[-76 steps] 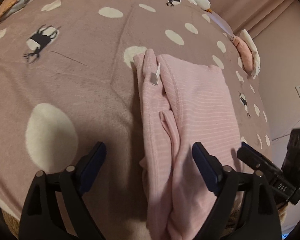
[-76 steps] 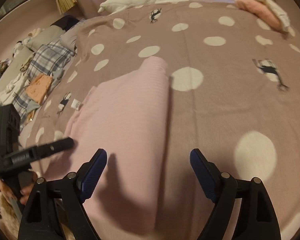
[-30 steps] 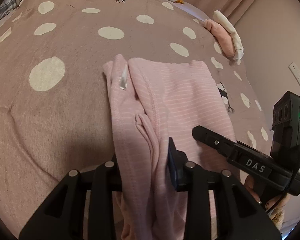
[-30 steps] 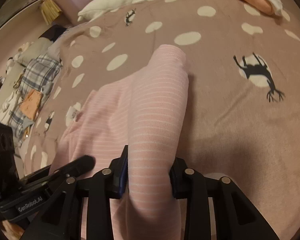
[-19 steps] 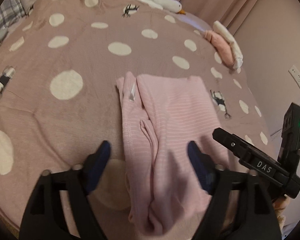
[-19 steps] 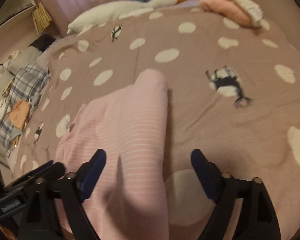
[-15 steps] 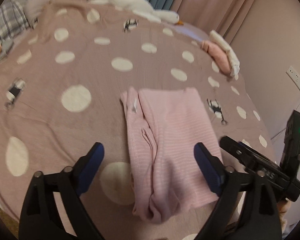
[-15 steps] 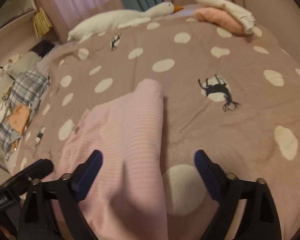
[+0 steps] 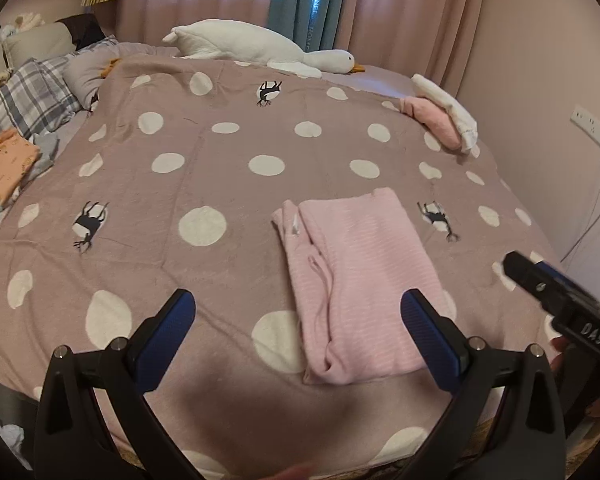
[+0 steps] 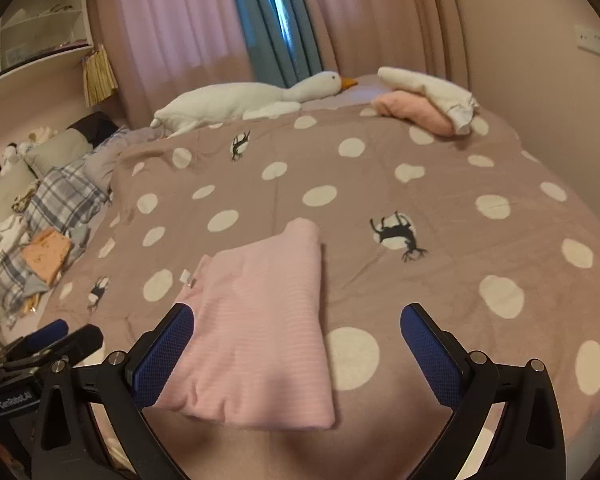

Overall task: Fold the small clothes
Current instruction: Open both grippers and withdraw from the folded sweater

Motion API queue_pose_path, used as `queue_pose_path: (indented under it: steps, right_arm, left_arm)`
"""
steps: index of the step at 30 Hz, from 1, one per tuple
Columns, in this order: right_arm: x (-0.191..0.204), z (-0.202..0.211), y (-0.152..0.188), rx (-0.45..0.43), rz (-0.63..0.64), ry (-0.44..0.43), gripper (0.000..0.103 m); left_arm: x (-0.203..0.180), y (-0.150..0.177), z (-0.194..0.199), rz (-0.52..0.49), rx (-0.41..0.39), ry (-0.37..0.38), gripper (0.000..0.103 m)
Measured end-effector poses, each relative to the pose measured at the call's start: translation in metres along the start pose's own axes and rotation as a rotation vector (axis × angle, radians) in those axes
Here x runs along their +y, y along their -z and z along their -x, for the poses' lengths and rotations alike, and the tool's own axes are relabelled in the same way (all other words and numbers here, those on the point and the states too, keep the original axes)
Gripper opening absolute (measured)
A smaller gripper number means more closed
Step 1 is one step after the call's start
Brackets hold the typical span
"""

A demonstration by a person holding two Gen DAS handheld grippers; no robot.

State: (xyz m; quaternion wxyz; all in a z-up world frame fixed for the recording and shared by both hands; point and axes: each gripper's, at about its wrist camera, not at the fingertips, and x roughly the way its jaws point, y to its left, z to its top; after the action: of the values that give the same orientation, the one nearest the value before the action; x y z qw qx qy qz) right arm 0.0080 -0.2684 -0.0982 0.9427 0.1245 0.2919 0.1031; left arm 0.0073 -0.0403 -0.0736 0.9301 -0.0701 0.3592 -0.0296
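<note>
Hovering over the folded pink striped knit garment (image 9: 360,280), both grippers empty. Left gripper (image 9: 298,320) jaws have just been opening and now stand wide apart, nothing between the pads; right gripper (image 10: 298,330) spread wide too, also clear of cloth. Garment lies flat on the mauve polka-dot blanket (image 9: 220,168), near its front edge, long axis running away from the fingers. It sits ahead and below both, about equally near each.

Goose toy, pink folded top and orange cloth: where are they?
Goose toy (image 9: 260,46): left wrist view, on its white body.
Pink folded top (image 10: 268,320): right wrist view, on its striped middle.
Orange cloth (image 9: 6,162): left wrist view, on its flat top.
</note>
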Motion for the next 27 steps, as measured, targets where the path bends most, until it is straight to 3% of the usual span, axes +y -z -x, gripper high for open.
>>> queue_pose_path:
  steps: [27]
  right_arm:
    - [0.019,0.003,0.014,0.034,0.011,0.029,0.102]
  left_arm:
    - [0.0,0.014,0.001,-0.023,0.022,-0.008,0.103]
